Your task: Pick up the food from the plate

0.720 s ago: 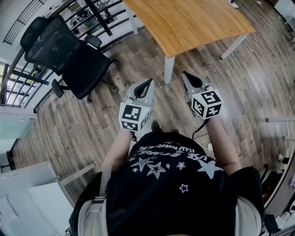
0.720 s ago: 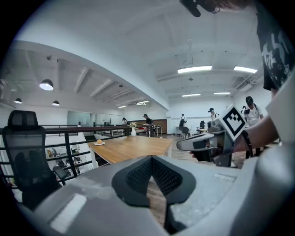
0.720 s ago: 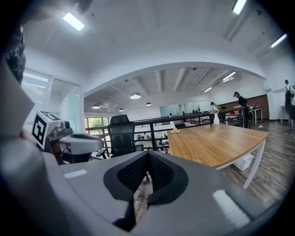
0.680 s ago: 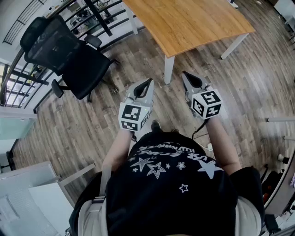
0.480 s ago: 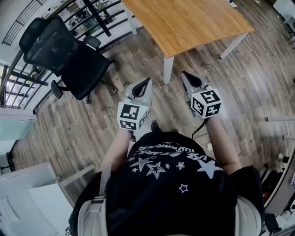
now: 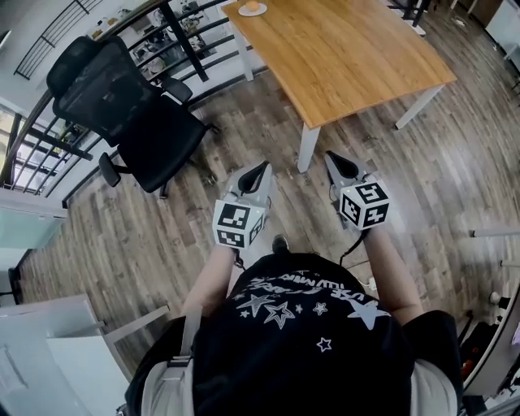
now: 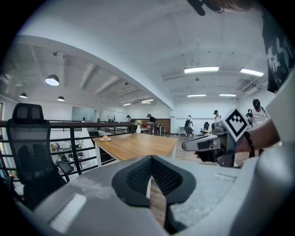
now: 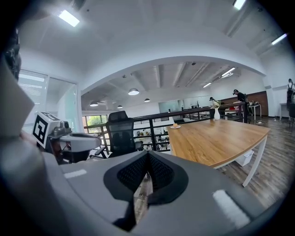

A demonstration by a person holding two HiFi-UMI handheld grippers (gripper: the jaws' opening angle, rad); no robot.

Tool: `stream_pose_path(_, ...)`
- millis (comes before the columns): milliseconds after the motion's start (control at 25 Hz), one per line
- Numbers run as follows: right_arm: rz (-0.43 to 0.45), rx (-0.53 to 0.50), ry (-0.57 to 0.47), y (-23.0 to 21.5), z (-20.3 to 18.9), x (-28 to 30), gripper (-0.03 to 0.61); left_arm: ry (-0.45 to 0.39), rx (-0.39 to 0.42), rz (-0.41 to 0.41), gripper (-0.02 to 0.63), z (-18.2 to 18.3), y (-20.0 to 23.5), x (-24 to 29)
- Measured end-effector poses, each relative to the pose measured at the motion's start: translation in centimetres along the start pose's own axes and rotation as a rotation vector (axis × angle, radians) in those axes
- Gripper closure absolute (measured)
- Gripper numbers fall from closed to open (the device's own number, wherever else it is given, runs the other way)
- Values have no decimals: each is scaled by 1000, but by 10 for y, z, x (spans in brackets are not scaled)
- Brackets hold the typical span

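We count two tools, a left tool [image 6: 262, 168] and a right tool [image 6: 333, 159]. We count one desk [image 6: 349, 49], one black office chair [image 6: 122, 106], one plate [image 6: 253, 10], one piece of food [image 6: 253, 5] and one white vase [image 7: 138, 129].

The worktop [image 6: 349, 57] is showing smooth, warm wood with a satin sheen, while the floor [image 6: 138, 236] is showing greyer, streaked wood-look planks. The left tongs [image 7: 151, 159] and right tongs [image 8: 147, 154] are presenting matt grey plastic shells around black, finely textured pads [image 7: 136, 177], and the chair [image 6: 106, 89] is showing black mesh.
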State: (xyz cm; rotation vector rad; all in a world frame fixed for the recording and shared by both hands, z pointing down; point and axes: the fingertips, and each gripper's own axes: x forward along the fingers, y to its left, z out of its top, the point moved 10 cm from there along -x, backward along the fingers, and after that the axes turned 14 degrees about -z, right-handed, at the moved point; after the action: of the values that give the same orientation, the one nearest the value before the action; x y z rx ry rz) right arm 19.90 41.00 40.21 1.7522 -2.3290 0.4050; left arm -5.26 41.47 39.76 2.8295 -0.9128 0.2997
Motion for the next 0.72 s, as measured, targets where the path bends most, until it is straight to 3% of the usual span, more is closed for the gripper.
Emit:
stream_pose_path(200, -9, 18, -35, 13, 15, 23, 577, -8, -14, 14, 612, 0, 34, -11)
stream_pose_path(720, -119, 90, 18, 17, 5, 62, 577, 36, -79, -70, 613, -22, 88, -6)
